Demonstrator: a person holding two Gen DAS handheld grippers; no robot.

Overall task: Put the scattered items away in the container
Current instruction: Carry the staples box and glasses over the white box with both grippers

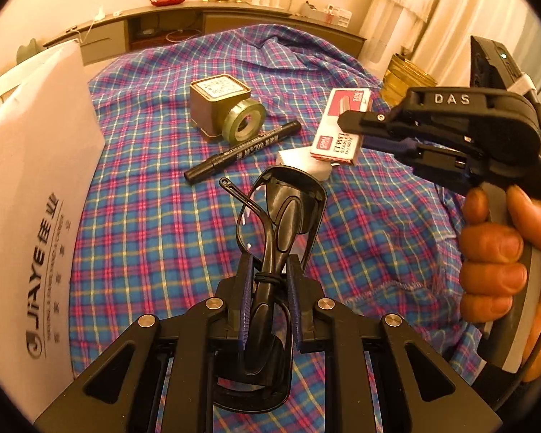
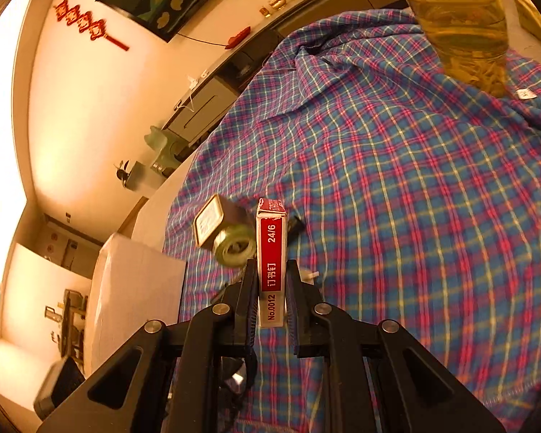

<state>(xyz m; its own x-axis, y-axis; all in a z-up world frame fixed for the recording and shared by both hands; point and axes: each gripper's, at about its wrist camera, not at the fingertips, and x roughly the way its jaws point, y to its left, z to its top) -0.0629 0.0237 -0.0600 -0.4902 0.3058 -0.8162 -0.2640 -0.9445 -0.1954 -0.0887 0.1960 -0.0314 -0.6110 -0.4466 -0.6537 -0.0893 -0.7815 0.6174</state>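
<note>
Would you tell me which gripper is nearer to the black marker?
Right. The right gripper, shut on the staple box, hangs just right of the black marker; the left gripper, holding the glasses, sits farther back.

Warm orange indoor light; blown-out glare along the right-wrist view's left edge, strong fisheye bending, slight motion blur there.

the white box [image 1: 36, 166] walls off the left side. mid-cloth, the tin [image 1: 212, 103], tape roll [image 1: 243, 121] and marker [image 1: 243, 151] sit clustered, with the right gripper [image 1: 346, 122] just beside them. bare plaid cloth [image 2: 414, 198] lies open on the right, up to a glass jar [image 2: 461, 25] at the far edge.
</note>
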